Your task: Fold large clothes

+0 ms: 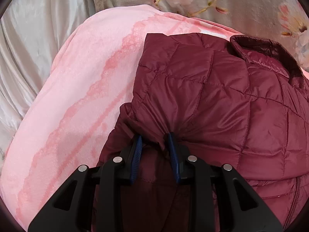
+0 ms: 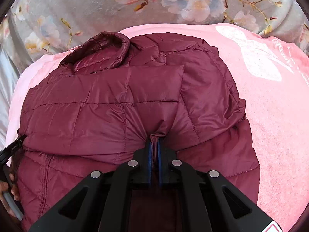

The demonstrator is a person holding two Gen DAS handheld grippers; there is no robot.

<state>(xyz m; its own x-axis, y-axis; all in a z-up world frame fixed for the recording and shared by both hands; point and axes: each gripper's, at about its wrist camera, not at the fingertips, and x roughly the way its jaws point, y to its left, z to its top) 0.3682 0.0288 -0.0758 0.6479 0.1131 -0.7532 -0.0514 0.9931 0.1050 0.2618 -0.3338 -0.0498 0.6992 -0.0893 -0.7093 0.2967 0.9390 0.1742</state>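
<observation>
At the far left, pale satin (image 1: 25, 58) hangs in folds, with a grey floral cover (image 2: 92, 5) running along the far side. On them lies a pink blanket (image 1: 77, 89) with darker pink streaks; it fills the left of the left wrist view and, in the right wrist view, the right side, where it carries a white print.

A maroon quilted jacket (image 1: 222, 89) lies on the blanket, its collar (image 2: 104, 48) at the far end and a zip line running toward the near edge. In the left wrist view the jacket spreads from the middle to the right, directly ahead of the left gripper (image 1: 155, 139). That gripper's blue pads (image 1: 172, 148) stand a little apart with a bunched fold of the jacket's near left part squeezed between them; creases fan out from the pinch toward the far right.

In the right wrist view the left gripper's black tip shows at the left edge, against the jacket's side, with the fingers of a hand (image 2: 11, 189) around its handle just below. The jacket fills the middle here, collar far left. The right gripper (image 2: 154, 141) sits at its near middle, pads pressed almost together on a thin ridge of fabric that rises between them, with folds pulled in toward the pinch from both sides.
</observation>
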